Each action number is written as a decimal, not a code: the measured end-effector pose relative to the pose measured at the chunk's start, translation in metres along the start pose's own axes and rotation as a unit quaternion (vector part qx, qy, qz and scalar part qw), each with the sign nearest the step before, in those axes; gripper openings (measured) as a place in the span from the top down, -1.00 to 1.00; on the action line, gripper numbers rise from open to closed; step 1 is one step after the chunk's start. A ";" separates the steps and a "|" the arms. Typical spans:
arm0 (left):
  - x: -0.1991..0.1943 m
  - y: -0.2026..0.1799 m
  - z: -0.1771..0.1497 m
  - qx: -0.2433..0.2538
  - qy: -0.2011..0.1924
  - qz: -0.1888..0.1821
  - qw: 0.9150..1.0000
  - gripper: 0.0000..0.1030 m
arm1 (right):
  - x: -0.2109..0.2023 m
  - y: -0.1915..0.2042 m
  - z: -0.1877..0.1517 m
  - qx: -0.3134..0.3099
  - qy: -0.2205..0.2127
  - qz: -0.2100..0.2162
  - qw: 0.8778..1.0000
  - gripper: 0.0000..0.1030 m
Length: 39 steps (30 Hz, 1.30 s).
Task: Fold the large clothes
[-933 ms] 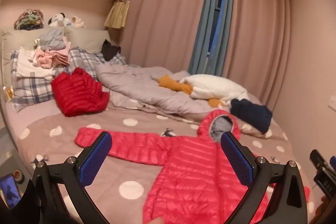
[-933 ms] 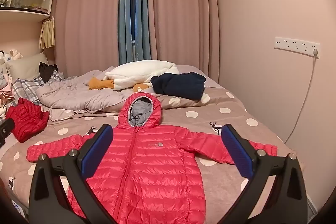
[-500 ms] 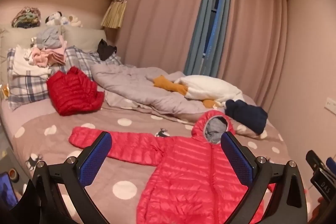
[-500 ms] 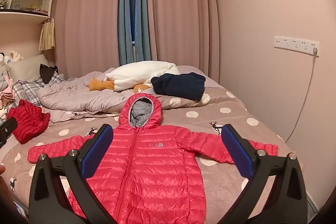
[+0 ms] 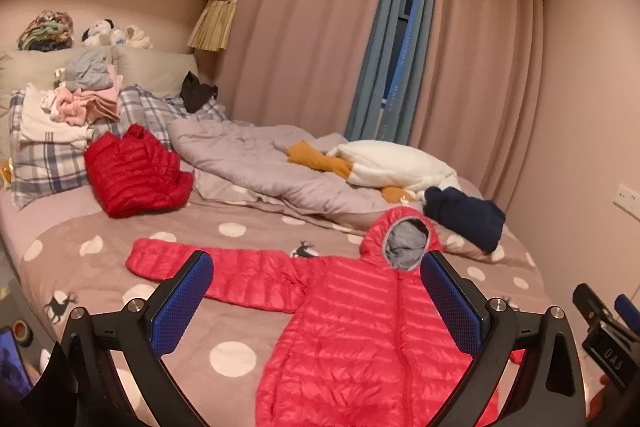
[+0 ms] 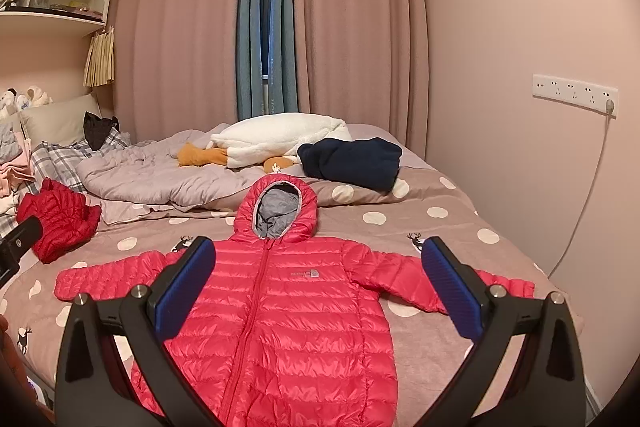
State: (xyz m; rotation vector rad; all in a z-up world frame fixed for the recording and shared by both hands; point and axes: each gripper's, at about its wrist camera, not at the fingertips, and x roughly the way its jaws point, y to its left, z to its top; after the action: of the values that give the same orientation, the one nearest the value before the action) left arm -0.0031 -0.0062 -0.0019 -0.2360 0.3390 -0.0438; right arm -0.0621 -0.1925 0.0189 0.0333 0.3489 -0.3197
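Note:
A red hooded puffer jacket (image 6: 288, 307) lies flat and face up on the dotted bedspread (image 6: 440, 227), zipper closed, both sleeves spread out, grey-lined hood toward the far side. In the left wrist view the same jacket (image 5: 360, 327) sits right of centre with its left sleeve stretched leftward. My left gripper (image 5: 316, 291) hovers open above the jacket's near left part, holding nothing. My right gripper (image 6: 318, 275) hangs open over the jacket's chest and holds nothing either. The jacket's hem is cut off by the lower frame edge.
A folded darker red puffer (image 5: 136, 173) lies at the left by plaid pillows (image 5: 44, 155) with stacked clothes. A rumpled grey duvet (image 5: 260, 163), a white and orange plush (image 6: 272, 143) and a navy garment (image 6: 352, 159) fill the far side. The wall with sockets (image 6: 574, 95) stands right.
The left wrist view has shifted a little, so the jacket and bed now sit slightly further right and lower. The right wrist view has barely moved. Both grippers stay open.

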 end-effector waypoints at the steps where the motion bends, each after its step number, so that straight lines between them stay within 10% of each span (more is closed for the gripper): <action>1: -0.001 0.000 0.000 0.001 0.000 -0.002 1.000 -0.98 | 0.000 -0.001 0.000 0.002 0.000 -0.001 1.000 -1.00; 39: -0.001 0.005 0.002 -0.018 -0.002 -0.001 1.000 -0.98 | 0.004 0.002 -0.007 0.000 0.005 -0.009 1.000 -1.00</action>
State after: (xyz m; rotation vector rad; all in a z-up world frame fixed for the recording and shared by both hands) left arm -0.0038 -0.0006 -0.0012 -0.2723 0.3353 -0.0384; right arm -0.0606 -0.1907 0.0109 0.0316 0.3595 -0.3380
